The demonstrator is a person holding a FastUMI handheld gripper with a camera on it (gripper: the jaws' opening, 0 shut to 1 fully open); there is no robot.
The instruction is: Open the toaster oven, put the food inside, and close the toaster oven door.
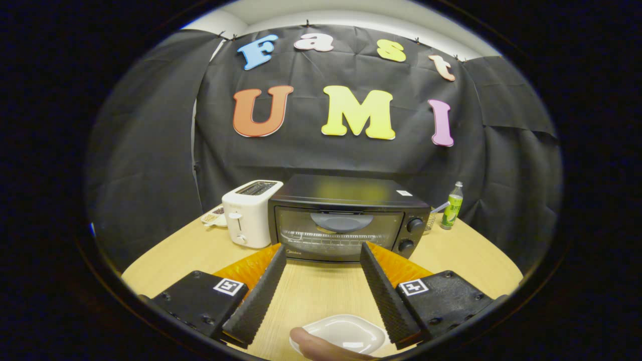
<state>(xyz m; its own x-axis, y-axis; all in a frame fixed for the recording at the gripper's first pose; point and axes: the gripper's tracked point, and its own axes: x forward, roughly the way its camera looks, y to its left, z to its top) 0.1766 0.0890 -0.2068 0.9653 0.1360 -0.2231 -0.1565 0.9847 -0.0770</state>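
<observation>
The black toaster oven (pixel 346 193) stands on the wooden table (pixel 321 291), straight ahead beyond my fingers. Its glass door is shut, with the grey handle (pixel 341 220) across the top of the door and two knobs (pixel 414 225) on the right. My gripper (pixel 323 249) is open, its fingers spread wide and holding nothing, their tips level with the oven's lower front edge. Close under me, between the finger bases, lies a white plate (pixel 351 333). A pinkish-brown sausage-like piece of food (pixel 316 347) rests on the plate's near left rim.
A white slot toaster (pixel 248 215) stands tight against the oven's left side, with a small patterned item (pixel 214 216) behind it. A green bottle (pixel 454 205) stands to the oven's right near the cloth wall. Bare tabletop lies between plate and oven.
</observation>
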